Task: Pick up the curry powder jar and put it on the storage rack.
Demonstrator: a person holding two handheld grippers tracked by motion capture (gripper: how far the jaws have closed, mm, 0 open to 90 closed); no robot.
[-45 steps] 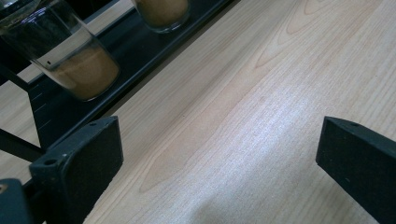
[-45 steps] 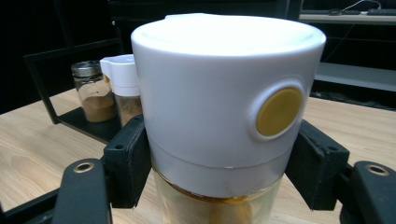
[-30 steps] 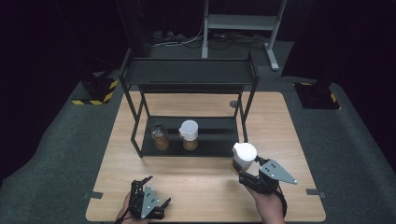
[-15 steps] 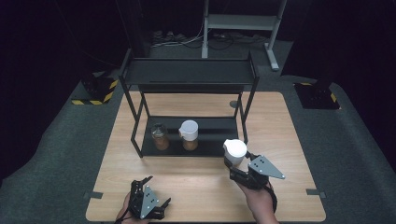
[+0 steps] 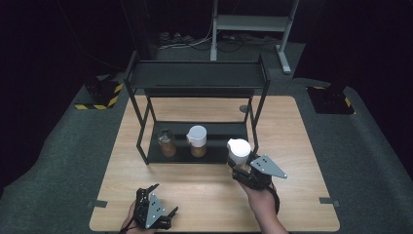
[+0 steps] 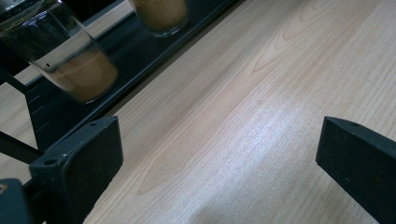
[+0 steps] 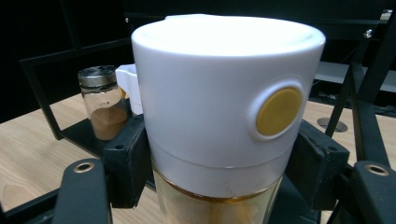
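1. A light wooden table [image 5: 292,126] stands in a dark room, seen from above. A black two-tier metal rack [image 5: 197,80] sits on its far half.
2. The right gripper [image 5: 242,168], held in a person's right hand [image 5: 260,200], is clenched on a white-lidded jar [image 5: 238,152]. The jar is held upright just in front of the rack's lower shelf, near the shelf's right end.
3. In the right gripper view, the two black jaws press against opposite sides of the jar [image 7: 224,116], just below its wide white lid. A round yellow button [image 7: 279,112] sits on the side of the lid. The glass below the lid holds a brownish powder.
4. The rack's lower shelf carries two more containers side by side: a glass spice jar [image 5: 166,142] with a metal cap on the left, and a second white-lidded jar [image 5: 197,140] to its right. Both hold brown powder.
5. The left gripper [image 5: 152,210] rests low near the table's front edge, well apart from the rack, held in the person's left hand.
6. In the left gripper view, its jaws are released, spread wide, with bare tabletop between them. The glass spice jar [image 6: 70,60] shows beyond them on the shelf.
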